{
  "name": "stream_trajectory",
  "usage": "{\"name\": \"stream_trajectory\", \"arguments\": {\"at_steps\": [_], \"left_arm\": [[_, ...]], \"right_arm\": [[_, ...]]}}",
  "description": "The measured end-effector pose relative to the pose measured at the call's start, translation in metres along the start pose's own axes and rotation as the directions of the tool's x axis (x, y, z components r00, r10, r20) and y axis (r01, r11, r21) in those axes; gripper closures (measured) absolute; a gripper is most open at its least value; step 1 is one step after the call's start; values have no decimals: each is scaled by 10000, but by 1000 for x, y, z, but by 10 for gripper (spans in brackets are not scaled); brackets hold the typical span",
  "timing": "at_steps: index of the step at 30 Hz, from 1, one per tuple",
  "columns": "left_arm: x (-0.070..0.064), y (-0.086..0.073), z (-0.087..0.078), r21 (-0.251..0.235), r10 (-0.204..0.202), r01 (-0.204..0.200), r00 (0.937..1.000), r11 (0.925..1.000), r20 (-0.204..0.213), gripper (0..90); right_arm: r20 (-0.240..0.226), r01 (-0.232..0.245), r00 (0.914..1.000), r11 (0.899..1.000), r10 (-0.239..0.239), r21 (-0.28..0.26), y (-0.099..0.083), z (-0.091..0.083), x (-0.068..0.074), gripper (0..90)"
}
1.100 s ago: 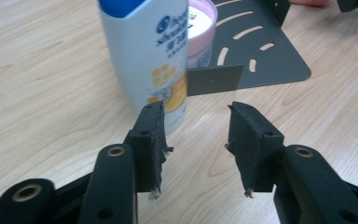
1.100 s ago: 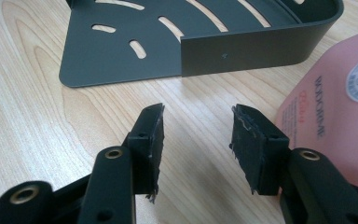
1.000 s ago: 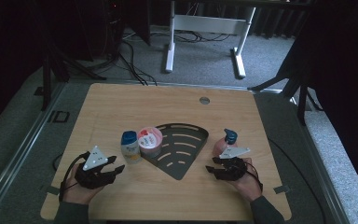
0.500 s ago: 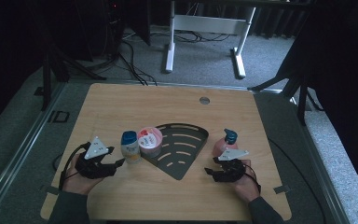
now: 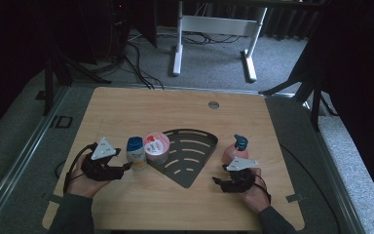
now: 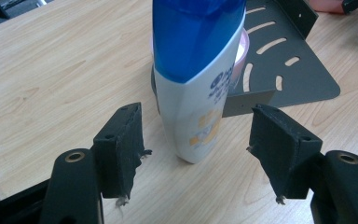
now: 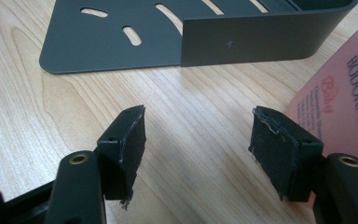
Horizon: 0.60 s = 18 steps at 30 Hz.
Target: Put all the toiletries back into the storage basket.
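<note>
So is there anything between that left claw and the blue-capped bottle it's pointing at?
Nothing visible. In the left gripper view the left gripper has its jaws open on either side of the blue-capped bottle, with bare wood between each jaw and the bottle. The pink tub and the dark slotted tray stand behind the bottle, not in front.

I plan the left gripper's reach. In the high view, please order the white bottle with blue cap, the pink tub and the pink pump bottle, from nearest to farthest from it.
From the left gripper:
1. White bottle with blue cap, just beyond its jaws.
2. Pink tub, right beside that bottle.
3. Pink pump bottle, across the dark tray, by the right gripper.
</note>
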<state>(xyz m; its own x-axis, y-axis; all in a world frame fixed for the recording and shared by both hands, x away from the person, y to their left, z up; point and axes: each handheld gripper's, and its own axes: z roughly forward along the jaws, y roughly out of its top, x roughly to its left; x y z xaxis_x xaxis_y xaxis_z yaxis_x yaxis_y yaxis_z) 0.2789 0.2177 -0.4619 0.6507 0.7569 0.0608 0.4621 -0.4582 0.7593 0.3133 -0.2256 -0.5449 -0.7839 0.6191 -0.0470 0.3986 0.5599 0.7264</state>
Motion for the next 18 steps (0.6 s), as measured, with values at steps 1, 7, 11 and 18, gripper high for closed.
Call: {"name": "stream_trajectory", "arguments": {"at_steps": [1, 7, 11, 18], "left_arm": [[1, 1, 0, 26, 11, -11, 10000, 10000, -4, 352], [5, 7, 3, 96, 86, -87, 9999, 9999, 71, 353], [6, 12, 5, 188, 265, -268, 9996, 9995, 129, 358], [7, 19, 9, 507, 569, -579, 9982, 9970, 210, 386]], "right_arm": [[-40, 11, 10000, 10000, -11, 16, 0, 0, 0, 351], [-75, 60, 10000, 10000, -60, 58, -2, 2, 1, 351], [-79, 92, 9999, 10000, -91, 39, -2, 3, 2, 351], [-71, 122, 9999, 9999, -122, 51, -3, 3, 2, 352]]}}
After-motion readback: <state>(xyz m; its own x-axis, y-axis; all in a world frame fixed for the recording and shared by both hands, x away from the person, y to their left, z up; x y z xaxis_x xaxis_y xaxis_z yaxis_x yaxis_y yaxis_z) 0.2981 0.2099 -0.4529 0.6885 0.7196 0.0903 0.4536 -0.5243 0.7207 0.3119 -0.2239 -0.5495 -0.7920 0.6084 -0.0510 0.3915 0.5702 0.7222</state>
